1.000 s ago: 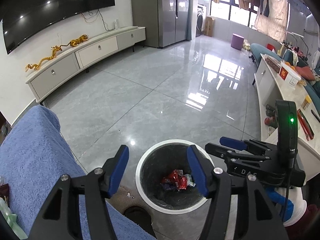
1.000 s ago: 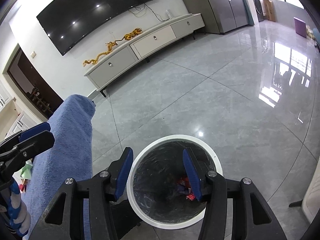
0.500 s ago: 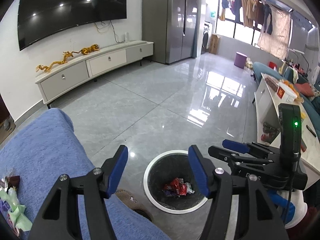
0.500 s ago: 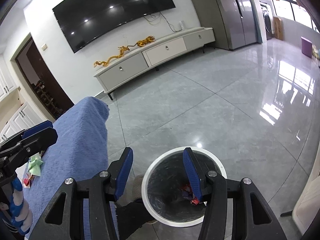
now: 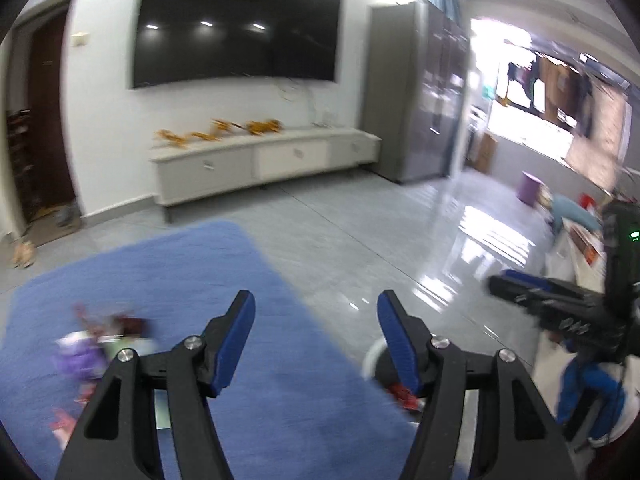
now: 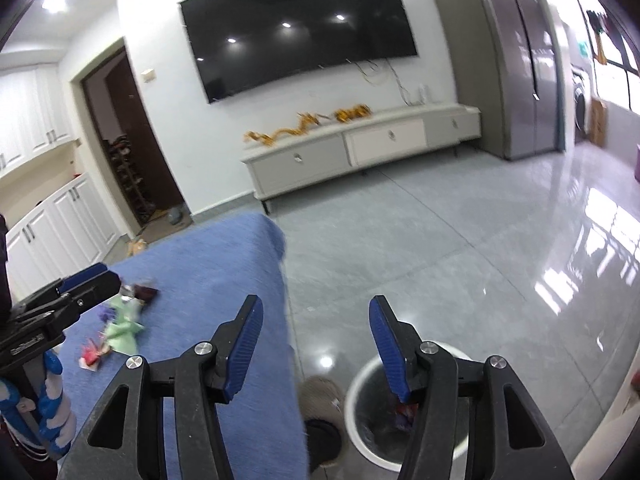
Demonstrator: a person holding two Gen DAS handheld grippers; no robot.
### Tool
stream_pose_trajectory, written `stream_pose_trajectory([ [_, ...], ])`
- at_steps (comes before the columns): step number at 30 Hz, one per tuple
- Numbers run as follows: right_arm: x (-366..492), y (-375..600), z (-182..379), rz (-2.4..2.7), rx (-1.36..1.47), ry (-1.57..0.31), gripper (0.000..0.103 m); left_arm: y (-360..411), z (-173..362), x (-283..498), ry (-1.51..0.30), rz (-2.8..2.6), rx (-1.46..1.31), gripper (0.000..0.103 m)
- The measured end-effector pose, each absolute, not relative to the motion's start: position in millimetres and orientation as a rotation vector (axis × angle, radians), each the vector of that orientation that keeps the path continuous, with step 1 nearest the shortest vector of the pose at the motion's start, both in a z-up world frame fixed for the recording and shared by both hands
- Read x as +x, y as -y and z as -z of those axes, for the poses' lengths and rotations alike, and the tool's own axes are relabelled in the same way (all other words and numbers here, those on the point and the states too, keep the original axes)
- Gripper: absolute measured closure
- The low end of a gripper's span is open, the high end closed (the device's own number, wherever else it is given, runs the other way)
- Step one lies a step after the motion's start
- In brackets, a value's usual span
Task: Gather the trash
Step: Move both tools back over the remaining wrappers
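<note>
A white-rimmed trash bin (image 6: 362, 392) with a dark liner stands on the floor beside a blue-covered table (image 6: 208, 292); red wrappers lie inside it (image 5: 402, 394). Several wrappers (image 6: 120, 324) lie on the blue cloth, blurred in the left wrist view (image 5: 92, 344). My left gripper (image 5: 316, 320) is open and empty above the cloth's right part. My right gripper (image 6: 316, 326) is open and empty above the table edge and the bin. Each gripper shows in the other's view: the right one (image 5: 520, 288), the left one (image 6: 84, 284).
A low TV cabinet (image 6: 360, 148) with gold dragon figures and a wall TV (image 6: 300, 24) stand across the tiled floor (image 6: 460, 248). A tall grey fridge (image 6: 516, 60) is at the right. A slipper (image 6: 320, 400) lies by the bin. White cupboards (image 6: 56, 232) stand at the left.
Both grippers rose and tilted up from over the bin and swung left toward the blue table. The wrappers on the cloth came into view. Both stayed open.
</note>
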State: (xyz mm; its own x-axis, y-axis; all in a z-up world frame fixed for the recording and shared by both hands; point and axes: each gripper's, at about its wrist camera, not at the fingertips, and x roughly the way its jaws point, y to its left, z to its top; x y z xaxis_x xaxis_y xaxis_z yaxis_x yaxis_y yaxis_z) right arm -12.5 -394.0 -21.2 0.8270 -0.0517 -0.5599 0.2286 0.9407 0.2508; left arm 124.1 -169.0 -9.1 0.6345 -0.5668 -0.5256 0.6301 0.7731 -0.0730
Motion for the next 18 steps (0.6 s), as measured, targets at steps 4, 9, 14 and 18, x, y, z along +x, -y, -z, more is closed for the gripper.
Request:
stream_pose_trajectory([
  [4, -1.6, 356.7, -5.5, 0.107, 0.255, -0.543, 0.043, 92.6, -3.9, 134.6, -0.499, 0.539, 0.079, 0.035],
  [9, 10.8, 306.4, -27.7, 0.027, 0.189, -0.517, 0.041, 2.6, -9.1, 138.7, -0.454, 0.370, 0.061, 0.032],
  [14, 30.5, 261.0, -35.3, -0.055, 0.144, -0.521, 0.040, -65.5, 4.8, 134.5, -0.458, 0.246, 0.047, 0.031],
  [18, 51.0, 232.6, -34.3, -0.115, 0.126, -0.535, 0.038, -96.1, 22.0, 131.7, -0.474, 0.225, 0.028, 0.024],
])
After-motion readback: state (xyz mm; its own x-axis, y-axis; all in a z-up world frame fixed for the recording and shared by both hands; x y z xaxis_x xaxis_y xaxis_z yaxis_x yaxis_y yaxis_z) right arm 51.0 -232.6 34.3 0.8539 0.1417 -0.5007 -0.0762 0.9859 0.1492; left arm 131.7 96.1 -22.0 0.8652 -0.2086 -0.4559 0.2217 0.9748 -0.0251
